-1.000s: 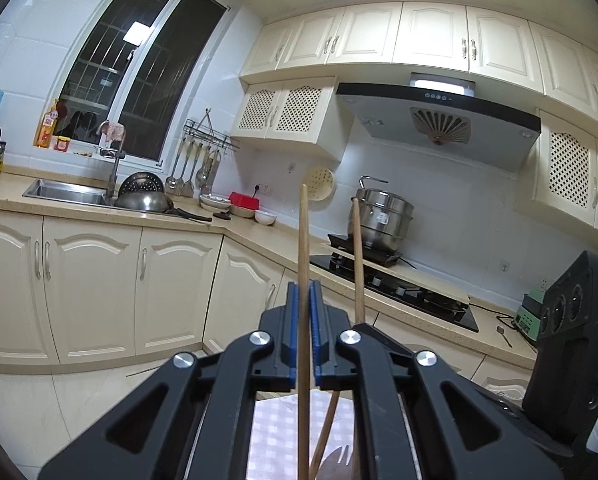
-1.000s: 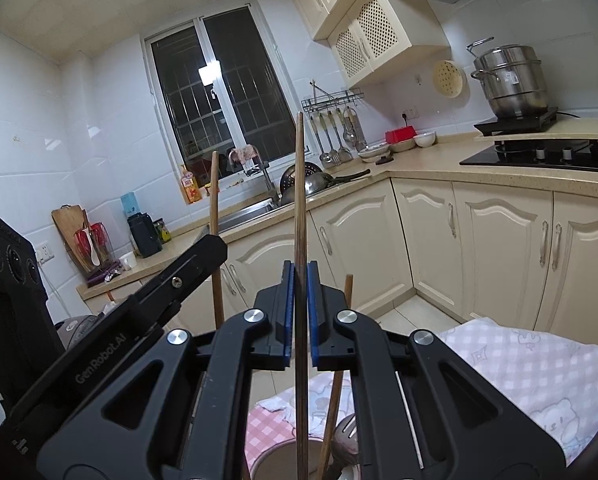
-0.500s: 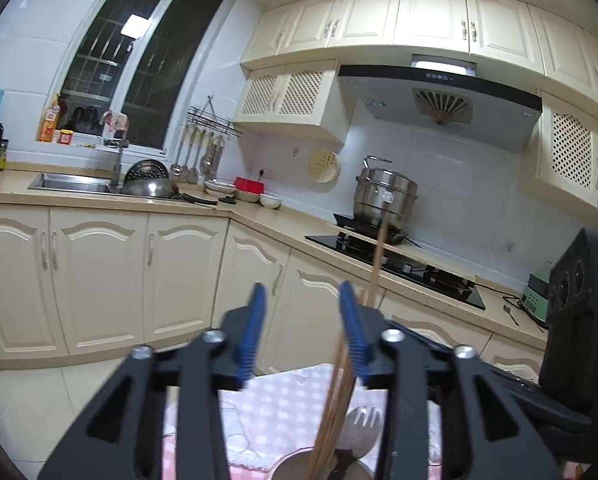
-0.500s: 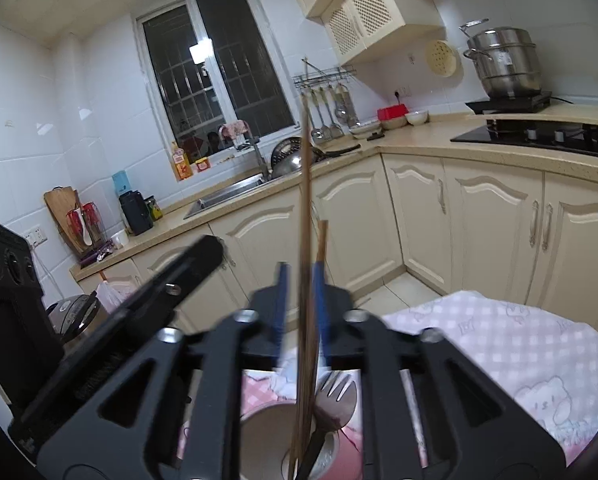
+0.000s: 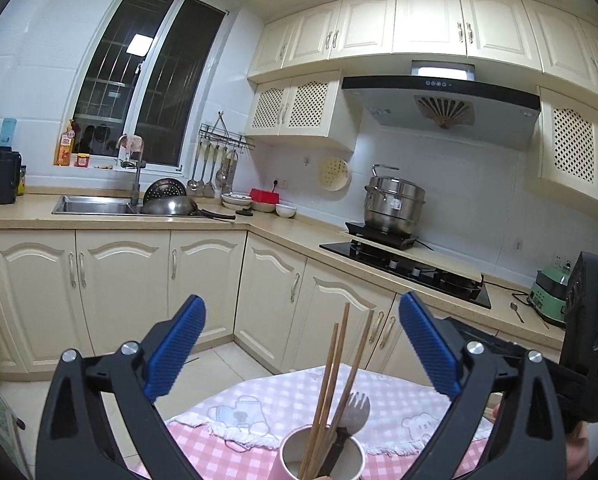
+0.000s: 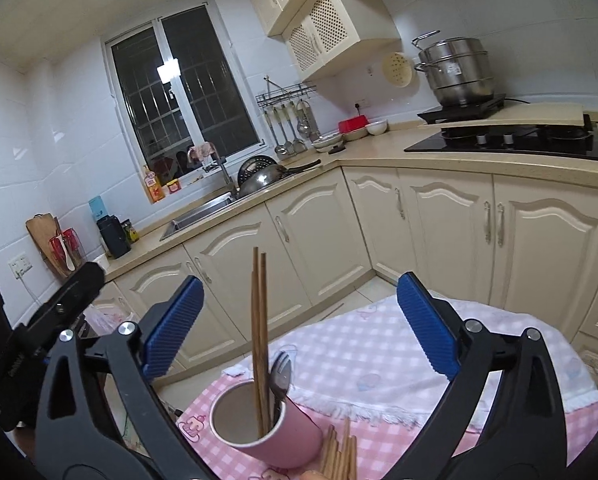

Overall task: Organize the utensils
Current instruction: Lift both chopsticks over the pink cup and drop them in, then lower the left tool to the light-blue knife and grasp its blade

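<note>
Over a pink checked tablecloth in a cream-cabineted kitchen, both tongs spread wide above the chopstick-filled cup

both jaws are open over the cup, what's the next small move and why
Probably lower the right gripper toward the loose chopsticks lying on the checked cloth beside the pink cup. Both sets of jaws are open and empty, and the cup already holds chopsticks and a fork.

Pink cup, pink-checked tablecloth, blue pads.
</note>
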Tool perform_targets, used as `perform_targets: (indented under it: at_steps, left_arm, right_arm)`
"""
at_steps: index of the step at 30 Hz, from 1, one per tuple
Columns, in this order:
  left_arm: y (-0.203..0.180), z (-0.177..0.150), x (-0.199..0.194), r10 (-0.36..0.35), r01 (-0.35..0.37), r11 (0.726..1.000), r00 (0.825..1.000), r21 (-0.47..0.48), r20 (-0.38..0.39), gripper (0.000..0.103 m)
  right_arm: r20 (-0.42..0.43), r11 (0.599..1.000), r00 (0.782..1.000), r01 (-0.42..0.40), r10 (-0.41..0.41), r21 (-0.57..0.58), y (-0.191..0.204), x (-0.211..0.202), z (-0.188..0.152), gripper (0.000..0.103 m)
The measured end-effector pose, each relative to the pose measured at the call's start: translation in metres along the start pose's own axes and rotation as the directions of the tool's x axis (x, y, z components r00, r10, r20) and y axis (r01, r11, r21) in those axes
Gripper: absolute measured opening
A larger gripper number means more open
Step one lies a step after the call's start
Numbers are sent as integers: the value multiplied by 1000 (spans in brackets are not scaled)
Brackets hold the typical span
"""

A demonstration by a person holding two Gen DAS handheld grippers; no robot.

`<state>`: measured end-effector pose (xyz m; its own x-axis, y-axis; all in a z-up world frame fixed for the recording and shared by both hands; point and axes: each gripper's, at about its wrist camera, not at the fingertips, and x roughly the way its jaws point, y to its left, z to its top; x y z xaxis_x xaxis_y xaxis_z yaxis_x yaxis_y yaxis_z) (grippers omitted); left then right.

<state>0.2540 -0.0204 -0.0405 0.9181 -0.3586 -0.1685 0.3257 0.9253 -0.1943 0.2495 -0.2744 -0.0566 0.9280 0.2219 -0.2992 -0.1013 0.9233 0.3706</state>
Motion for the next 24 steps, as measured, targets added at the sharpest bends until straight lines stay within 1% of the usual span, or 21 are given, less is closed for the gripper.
perform_targets:
  at_steps: [6,11,18,24]
  left_arm:
    - [-6,2,-13,28,-28,1000,999,11,-24,95]
    - [-10,-5,-22,46,-45,999,997,16,-60,95]
    - [-19,-26,-27,56,-52,998,989,32,-137,95]
    - [-24,-48,-27,71,-60,996,976,60,-204,95]
  right_arm:
    - [-57,1000,998,25,-26,-18,-6,-12,-2,96]
    - [-119,998,992,46,-49,-31,-13,-22,-9,96]
    - [-244,995,965,94,-99,-33,-28,-22,-26,96]
    - [-319,994,942,97,-109,-53,-32,-21,-44,96]
